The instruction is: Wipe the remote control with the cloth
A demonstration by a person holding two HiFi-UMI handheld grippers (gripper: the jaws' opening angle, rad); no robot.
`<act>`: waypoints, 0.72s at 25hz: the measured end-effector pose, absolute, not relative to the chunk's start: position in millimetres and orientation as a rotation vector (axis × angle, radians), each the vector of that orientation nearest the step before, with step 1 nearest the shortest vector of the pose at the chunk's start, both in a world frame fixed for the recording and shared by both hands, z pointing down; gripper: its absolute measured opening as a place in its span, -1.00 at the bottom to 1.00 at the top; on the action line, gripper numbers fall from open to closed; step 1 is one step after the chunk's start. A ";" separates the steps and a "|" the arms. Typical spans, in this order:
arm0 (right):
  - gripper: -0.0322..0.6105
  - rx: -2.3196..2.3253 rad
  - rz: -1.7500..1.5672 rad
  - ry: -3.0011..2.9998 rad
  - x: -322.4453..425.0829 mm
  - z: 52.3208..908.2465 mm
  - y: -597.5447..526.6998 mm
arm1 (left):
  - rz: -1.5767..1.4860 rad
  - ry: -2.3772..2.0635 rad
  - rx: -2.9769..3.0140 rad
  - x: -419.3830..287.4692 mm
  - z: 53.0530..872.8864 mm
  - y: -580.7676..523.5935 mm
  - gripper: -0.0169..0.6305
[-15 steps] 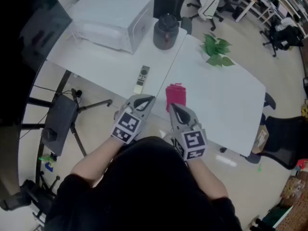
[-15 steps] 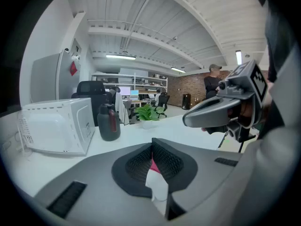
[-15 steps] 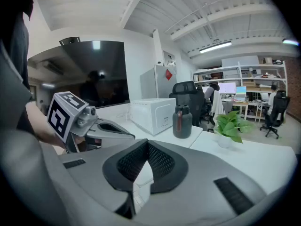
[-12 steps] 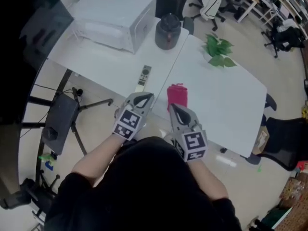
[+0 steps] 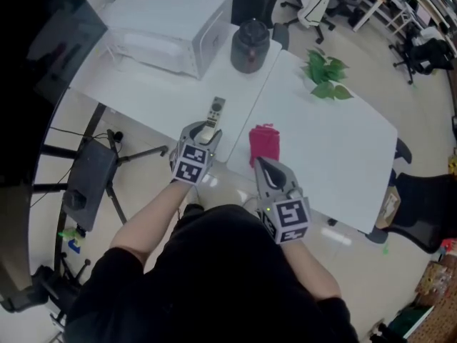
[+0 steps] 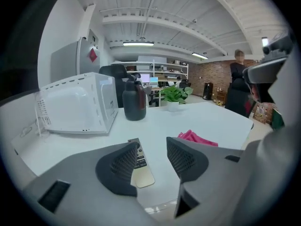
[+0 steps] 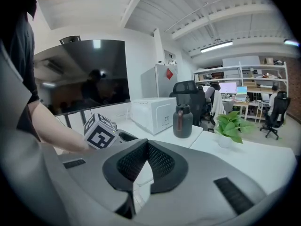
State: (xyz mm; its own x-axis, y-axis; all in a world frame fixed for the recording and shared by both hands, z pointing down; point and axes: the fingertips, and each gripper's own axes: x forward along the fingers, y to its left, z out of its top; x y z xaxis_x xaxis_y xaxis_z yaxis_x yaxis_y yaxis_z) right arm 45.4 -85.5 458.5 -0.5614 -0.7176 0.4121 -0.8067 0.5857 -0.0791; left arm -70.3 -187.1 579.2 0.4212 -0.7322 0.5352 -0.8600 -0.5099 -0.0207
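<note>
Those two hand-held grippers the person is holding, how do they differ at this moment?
The left hand-held gripper has its jaws apart; the right hand-held gripper has its jaws shut together. The left one is over the near end of the remote control, which shows in its gap, not gripped; the right one is empty, just short of the pink cloth. Both are grey and tilt down toward the white table.

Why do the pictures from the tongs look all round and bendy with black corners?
Left gripper view and right gripper view: wide-angle lenses bend the ceiling beams and blacken the corners. Head view: milder bending, with the remote control and cloth sharp on the bright table.
</note>
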 end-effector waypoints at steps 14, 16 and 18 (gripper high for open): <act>-0.88 1.235 0.398 -2.466 50.6 467.2 -83.2 | 0.854 -1.476 2.179 -86.7 664.6 -225.6 -0.09; -0.88 1.237 0.430 -2.446 51.2 468.2 -81.2 | 0.862 -1.477 2.149 -87.3 674.0 -228.2 -0.09; -0.88 1.234 0.435 -2.448 52.4 470.7 -80.3 | 0.873 -1.474 2.119 -87.1 680.0 -229.0 -0.09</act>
State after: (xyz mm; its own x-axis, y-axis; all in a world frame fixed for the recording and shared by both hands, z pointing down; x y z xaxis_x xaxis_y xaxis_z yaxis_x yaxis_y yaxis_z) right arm 52.4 -80.3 470.7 -0.5514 -0.7023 0.4502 -0.8144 0.5702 -0.1079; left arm -87.1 -229.0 680.0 0.2432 -0.6758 0.6958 -0.9349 -0.3544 -0.0174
